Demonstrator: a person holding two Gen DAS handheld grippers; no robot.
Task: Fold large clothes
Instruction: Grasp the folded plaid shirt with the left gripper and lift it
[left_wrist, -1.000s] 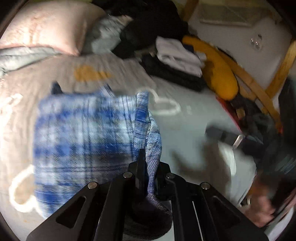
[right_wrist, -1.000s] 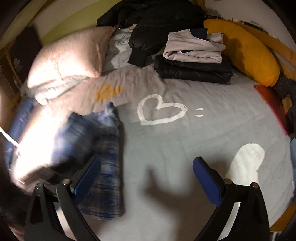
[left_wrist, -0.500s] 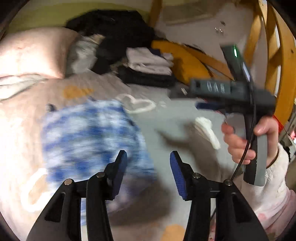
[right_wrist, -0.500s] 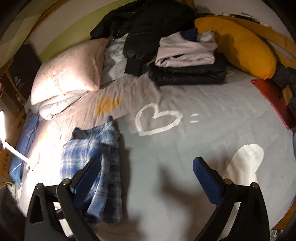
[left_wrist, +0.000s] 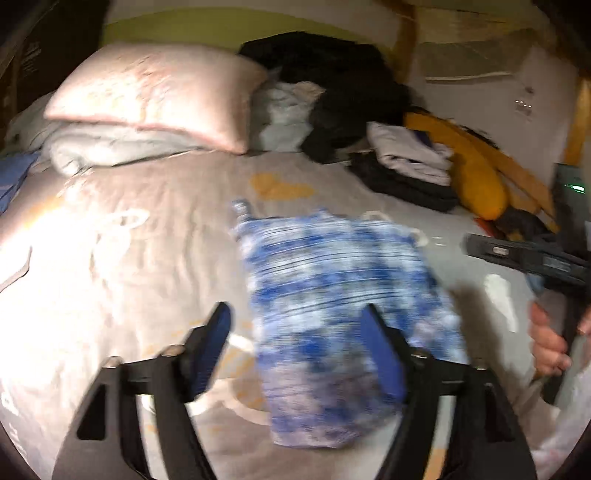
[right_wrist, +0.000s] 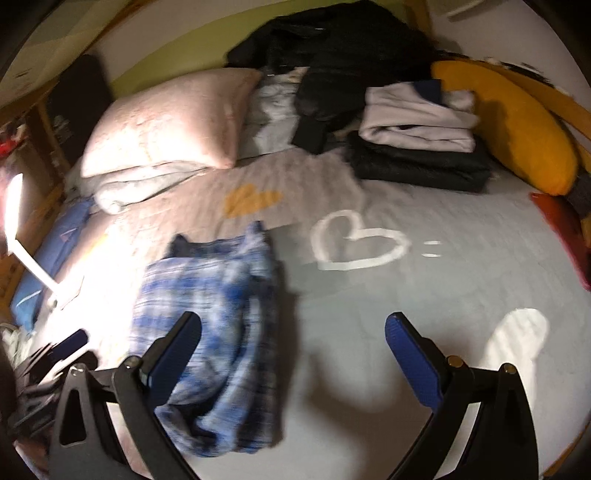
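Plaid shirt (right_wrist: 218, 332), blue and white, lies in a rough folded bundle on the bed (right_wrist: 406, 295), left of the white heart outline (right_wrist: 354, 240) printed on the grey cover and below the small orange heart (right_wrist: 251, 199). A second ago its cloth was pinched in the left claw (left_wrist: 295, 347); now the fabric rests free on the cover. That claw's jaws have just been opening and stand spread above the near end of the bundle, with nothing pressed between the blue pads, though the shirt shows behind the gap. In the left wrist view the picture is smeared, so the edges of the fold cannot be judged finely.

At the head of the bed sit a pink pillow (right_wrist: 170, 122), a heap of dark clothing (right_wrist: 332, 48) and a neat stack of folded garments (right_wrist: 417, 144), pale on top of black, beside a long yellow cushion (right_wrist: 517, 125).

The right claw (right_wrist: 291, 354) is also spread wide and empty, hanging over the grey cover with its left finger in front of the shirt's lower corner. The person's hand (left_wrist: 550, 343) gripping it shows at the right edge of the left wrist view.

The release suggests this garment's fold is finished or nearly so; the bundle looks lumpy at its near end and may want smoothing before joining the stack.
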